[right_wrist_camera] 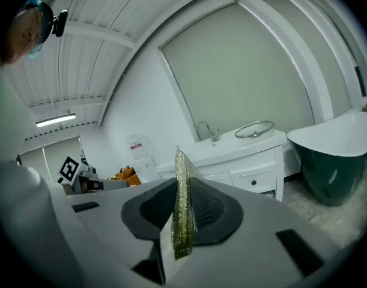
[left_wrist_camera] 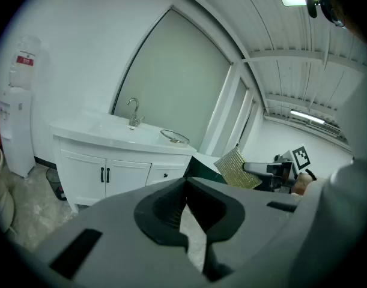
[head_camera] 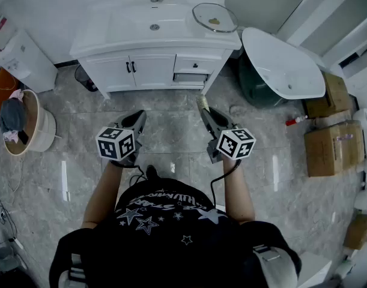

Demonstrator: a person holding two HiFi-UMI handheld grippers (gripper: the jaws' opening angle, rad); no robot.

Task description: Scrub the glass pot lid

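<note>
Glass pot lid (head_camera: 215,17) rests on vanity (head_camera: 111,35), right edge.

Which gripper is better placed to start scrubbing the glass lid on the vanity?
Right. The right gripper clamps the mesh scrub pad, and the glass lid lies at the vanity's right end. The left gripper is shut and empty.

One lid (head_camera: 215,17), one pad (right_wrist_camera: 183,209), one bathtub (head_camera: 282,65).

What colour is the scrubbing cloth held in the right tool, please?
Glittery yellow-green mesh; the scrubbing cloth shows best in the right gripper view.
</note>
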